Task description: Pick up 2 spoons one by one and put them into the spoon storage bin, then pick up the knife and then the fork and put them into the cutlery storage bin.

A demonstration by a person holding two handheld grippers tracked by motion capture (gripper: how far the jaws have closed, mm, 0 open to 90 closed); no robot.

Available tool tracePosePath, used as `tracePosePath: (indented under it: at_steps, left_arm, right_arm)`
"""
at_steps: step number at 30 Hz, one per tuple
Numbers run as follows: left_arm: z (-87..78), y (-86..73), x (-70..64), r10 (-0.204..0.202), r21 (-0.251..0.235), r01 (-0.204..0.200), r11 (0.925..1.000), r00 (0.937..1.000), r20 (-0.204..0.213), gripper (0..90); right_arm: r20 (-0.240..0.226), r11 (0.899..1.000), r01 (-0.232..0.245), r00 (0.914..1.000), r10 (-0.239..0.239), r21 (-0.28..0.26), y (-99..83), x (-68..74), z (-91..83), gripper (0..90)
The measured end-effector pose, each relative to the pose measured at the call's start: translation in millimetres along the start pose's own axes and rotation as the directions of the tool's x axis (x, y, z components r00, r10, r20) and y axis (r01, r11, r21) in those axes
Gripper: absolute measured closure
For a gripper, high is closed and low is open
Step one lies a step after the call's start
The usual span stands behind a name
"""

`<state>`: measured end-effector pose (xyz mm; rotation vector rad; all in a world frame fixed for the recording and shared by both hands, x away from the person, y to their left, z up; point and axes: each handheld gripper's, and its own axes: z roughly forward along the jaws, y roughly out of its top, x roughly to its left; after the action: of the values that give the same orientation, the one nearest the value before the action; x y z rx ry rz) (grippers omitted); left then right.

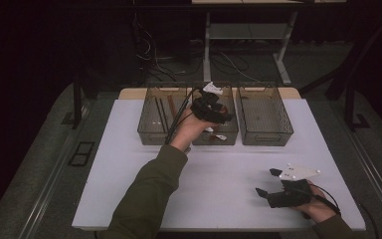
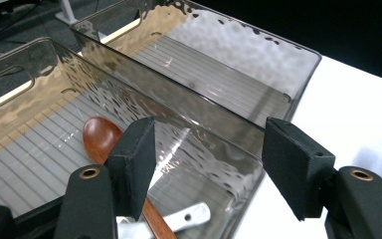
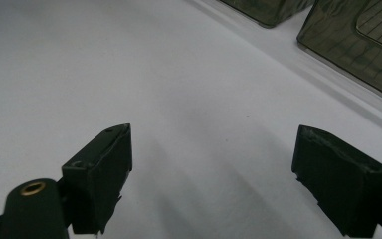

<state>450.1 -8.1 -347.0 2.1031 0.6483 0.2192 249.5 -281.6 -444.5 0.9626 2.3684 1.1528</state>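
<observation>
Hanging over the see-through ribbed bin [image 2: 214, 149], the left gripper [image 2: 206, 164] gapes wide above a smooth brown wooden spoon [image 2: 99, 137]; the right gripper [image 3: 211, 174] also gapes wide, holding nothing.

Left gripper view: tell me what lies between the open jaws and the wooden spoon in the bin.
Nothing solid. In the left gripper view the left gripper hangs open over the middle bin, with the wooden spoon just below its left jaw and a white utensil beside it.
</observation>
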Motion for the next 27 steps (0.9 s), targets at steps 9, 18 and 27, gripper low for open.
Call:
tracePosePath:
  at_steps: [9, 18, 27]
  left_arm:
    - [-19.8, -11.8, -13.3, 0.028, -0.007, -0.028, 0.9996, 0.9995, 0.014, 34.5]
    - [-37.8, -34.9, -22.6, 0.033, -0.004, -0.033, 0.9995, 0.9994, 0.010, 30.8]
    - [-59.8, -66.8, -30.9, 0.024, 0.007, -0.024, 0.9997, 0.9997, 0.000, 28.3]
  right_arm:
    - [-0.002, 1.000, -0.008, 1.0000, 0.008, -0.005, 0.7, -0.3, 0.2, 15.8]
    - [-0.005, 1.000, -0.004, 1.0000, 0.004, -0.006, 0.5, -0.9, -0.2, 15.8]
    - [-0.002, 1.000, -0.013, 0.9999, 0.013, -0.003, 0.2, -1.3, -0.4, 15.8]
